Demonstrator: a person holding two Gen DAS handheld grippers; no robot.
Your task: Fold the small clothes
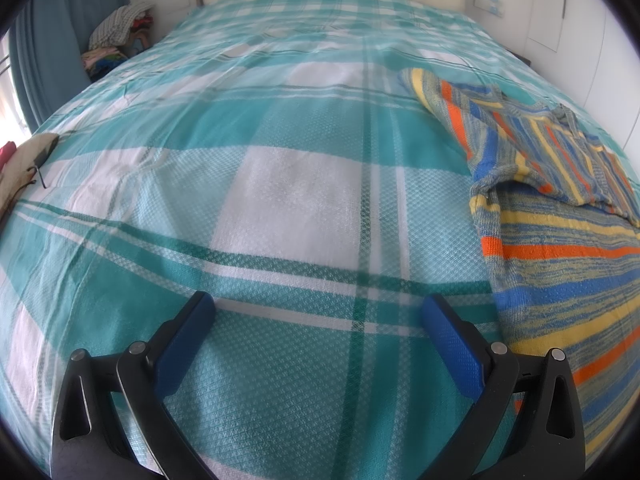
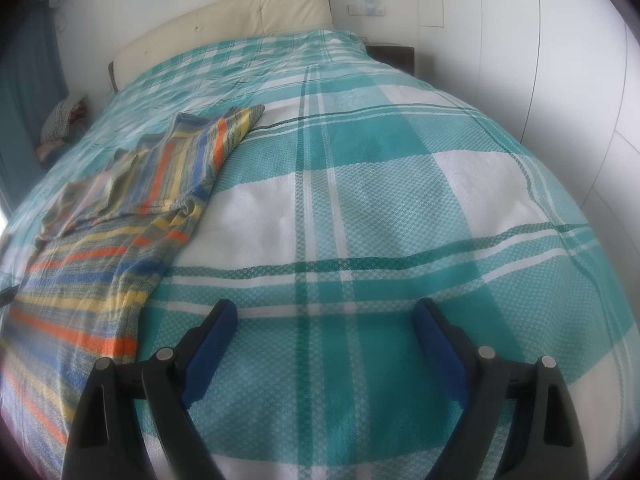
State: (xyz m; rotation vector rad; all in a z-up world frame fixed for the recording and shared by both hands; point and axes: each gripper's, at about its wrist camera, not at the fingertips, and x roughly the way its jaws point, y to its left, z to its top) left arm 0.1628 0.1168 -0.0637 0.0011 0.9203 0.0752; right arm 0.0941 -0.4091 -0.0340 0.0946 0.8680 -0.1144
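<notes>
On bed (image 1: 280,184) with teal plaid cover, striped knit sweater (image 1: 560,264) lies between both tools, sleeves folded inward. Left tool (image 1: 318,312) and right tool (image 2: 325,316) hover released, grasping nothing. Likely mid-fold; next move: grip hem, fold toward collar.
</notes>
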